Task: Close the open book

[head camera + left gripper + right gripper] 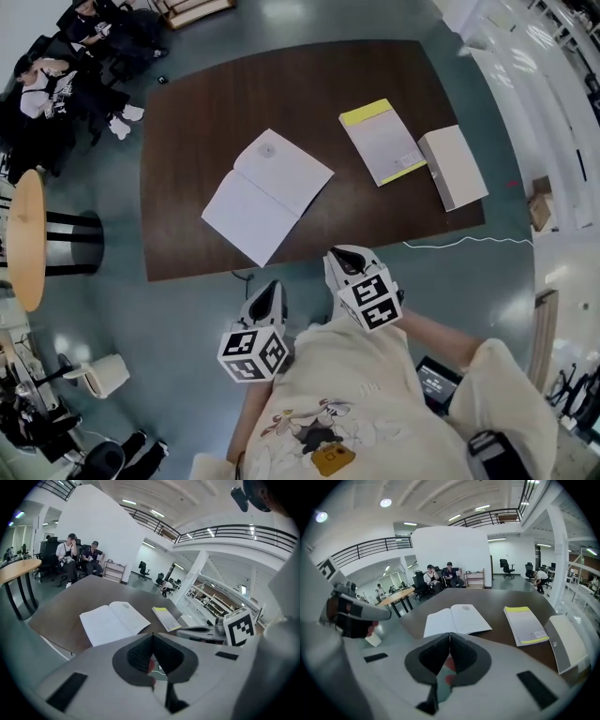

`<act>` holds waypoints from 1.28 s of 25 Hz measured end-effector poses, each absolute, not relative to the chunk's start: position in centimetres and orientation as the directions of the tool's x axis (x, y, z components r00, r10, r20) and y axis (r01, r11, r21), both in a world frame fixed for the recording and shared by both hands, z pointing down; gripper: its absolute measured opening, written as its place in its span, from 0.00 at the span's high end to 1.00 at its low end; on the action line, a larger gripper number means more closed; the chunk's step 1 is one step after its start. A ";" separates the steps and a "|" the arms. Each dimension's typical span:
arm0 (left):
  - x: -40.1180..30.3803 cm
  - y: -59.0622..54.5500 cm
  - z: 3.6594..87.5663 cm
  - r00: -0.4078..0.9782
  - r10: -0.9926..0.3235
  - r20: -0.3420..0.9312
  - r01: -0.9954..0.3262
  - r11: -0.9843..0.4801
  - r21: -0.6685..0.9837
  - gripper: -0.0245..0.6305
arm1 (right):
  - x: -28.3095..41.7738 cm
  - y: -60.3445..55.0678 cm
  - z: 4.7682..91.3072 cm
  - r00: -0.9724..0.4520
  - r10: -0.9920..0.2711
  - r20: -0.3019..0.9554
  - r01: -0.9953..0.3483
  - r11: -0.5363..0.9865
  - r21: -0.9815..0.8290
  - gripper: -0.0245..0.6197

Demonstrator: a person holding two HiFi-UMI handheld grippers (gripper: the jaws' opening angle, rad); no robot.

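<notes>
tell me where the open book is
In the head view the open book lies left of centre on the dark table, left of the yellow-edged booklet.

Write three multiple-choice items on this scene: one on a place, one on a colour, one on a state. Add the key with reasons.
1. In the head view, the open book lies on the table:
A. left of the booklet
B. on top of it
C. right of it

2. The strip along the booklet's edge is:
A. red
B. yellow
C. blue

3. The right gripper has its jaws:
A. wide apart
B. shut on the book
C. shut, empty

Key:
1 A, the booklet lies to its right with bare table between them.
2 B, yellow shows along its top and side.
3 C, the right gripper view shows the jaws meeting with nothing between them.
</notes>
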State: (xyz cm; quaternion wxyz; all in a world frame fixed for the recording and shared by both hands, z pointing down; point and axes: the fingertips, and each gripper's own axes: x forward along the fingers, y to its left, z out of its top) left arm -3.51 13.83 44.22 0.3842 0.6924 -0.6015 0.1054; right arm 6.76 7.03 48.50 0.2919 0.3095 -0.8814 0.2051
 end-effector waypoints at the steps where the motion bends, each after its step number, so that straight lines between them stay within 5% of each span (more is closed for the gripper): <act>1: -3.7 12.4 44.2 0.246 -0.753 0.610 -0.915 0.028 0.403 0.95 | 6.8 5.8 49.5 -0.633 -0.412 0.655 -0.656 0.734 -0.173 0.95; 19: -3.5 2.6 46.5 0.172 -0.724 0.668 -0.898 0.164 0.409 0.95 | 5.3 -4.3 60.2 -0.664 -0.193 0.722 -0.575 0.749 -0.329 0.95; 24: -3.8 1.9 46.2 0.166 -0.732 0.661 -0.903 0.157 0.400 0.95 | 5.3 -4.6 64.0 -0.723 -0.091 0.684 -0.630 0.494 -0.599 0.79; 32: -6.0 0.9 45.6 0.136 -0.733 0.667 -0.912 0.171 0.373 0.95 | 5.5 -7.7 65.8 -0.759 -0.123 0.640 -0.648 0.243 -0.722 0.75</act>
